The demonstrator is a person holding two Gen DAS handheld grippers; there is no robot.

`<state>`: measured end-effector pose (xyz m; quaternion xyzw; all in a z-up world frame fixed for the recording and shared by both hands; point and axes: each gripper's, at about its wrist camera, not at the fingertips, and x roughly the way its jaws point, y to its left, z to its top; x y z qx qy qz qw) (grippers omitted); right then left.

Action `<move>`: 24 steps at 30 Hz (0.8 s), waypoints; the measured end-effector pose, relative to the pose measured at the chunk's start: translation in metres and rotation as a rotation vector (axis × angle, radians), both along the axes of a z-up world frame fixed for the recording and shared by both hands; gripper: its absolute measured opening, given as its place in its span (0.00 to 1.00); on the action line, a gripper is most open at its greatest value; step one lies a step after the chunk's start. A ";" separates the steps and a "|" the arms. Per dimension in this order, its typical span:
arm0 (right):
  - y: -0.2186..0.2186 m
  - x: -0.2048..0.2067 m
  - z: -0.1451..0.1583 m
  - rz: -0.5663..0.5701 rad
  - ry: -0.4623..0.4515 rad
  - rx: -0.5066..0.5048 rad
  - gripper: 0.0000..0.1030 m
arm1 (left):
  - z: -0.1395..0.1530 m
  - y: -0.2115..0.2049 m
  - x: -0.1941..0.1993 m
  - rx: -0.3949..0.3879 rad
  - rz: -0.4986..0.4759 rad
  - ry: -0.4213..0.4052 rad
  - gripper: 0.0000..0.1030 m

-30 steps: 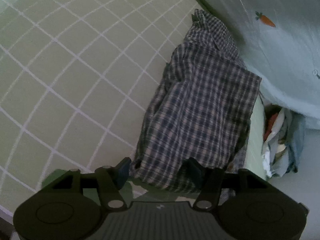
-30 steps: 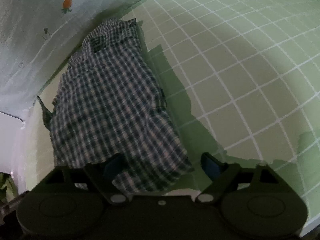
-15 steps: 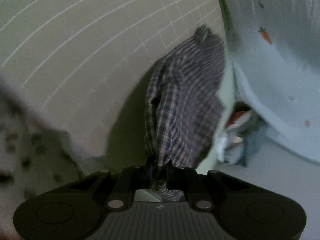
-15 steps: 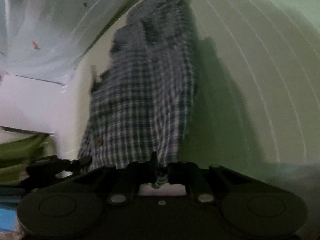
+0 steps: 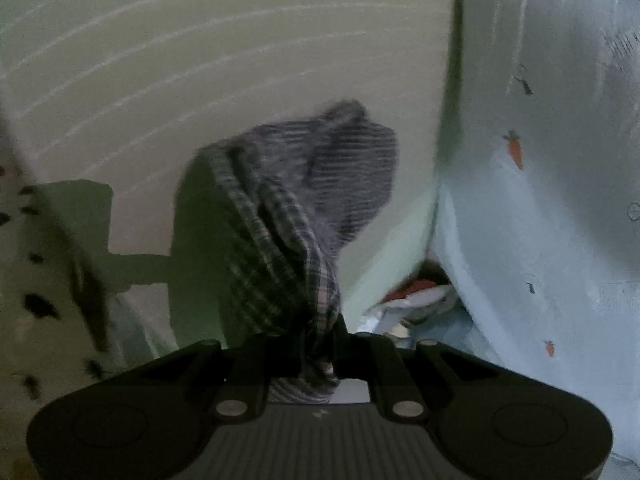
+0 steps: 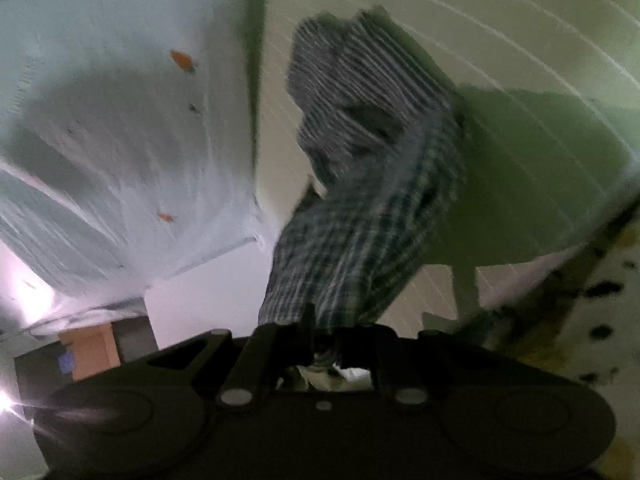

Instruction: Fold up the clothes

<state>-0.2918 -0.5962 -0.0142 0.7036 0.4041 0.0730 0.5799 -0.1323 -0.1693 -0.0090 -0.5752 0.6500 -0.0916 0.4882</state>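
Presently, left tongs (image 5: pixel 318 354): jaws having just been closing, now pinching a bunched edge of the plaid shirt (image 5: pixel 304 216) between them at the 6 o'clock edge of the left wrist view.

Right tongs (image 6: pixel 324 346): jaws likewise having just been closing, now clamping another gathered edge of the same shirt (image 6: pixel 360 208), at 6 o'clock in the right wrist view.

Plaid shirt: dark blue-and-white check, hanging up from both tongs and trailing away toward 12 o'clock, its far end bunching on the bed sheet (image 5: pixel 200 60). Fabric is blurring with motion in both views.

Bed sheet: pale green with thin white grid lines, filling the 9 to 12 o'clock area of the left wrist view and the 12 to 3 o'clock area of the right wrist view (image 6: pixel 500 40). Shadows of the tongs are falling across it beside the shirt.

Carrot-print blanket (image 5: pixel 540 160): pale blue, lying along the sheet at 1 to 4 o'clock in the left wrist view, 9 to 11 o'clock in the right wrist view (image 6: pixel 120 120).

Heap of clothes (image 5: pixel 416 300): red, white and blue pieces, showing at 4 o'clock of the left tongs, below the blanket's edge.
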 end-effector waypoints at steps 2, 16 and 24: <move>-0.008 0.015 0.005 -0.030 -0.016 -0.009 0.09 | -0.001 -0.007 0.017 -0.010 -0.008 -0.011 0.13; -0.085 0.189 0.045 -0.124 -0.067 -0.749 0.76 | -0.005 -0.118 0.191 0.412 -0.412 -0.485 0.87; -0.032 0.190 -0.004 0.070 0.021 -1.023 0.87 | -0.063 -0.131 0.166 0.635 -0.776 -0.576 0.91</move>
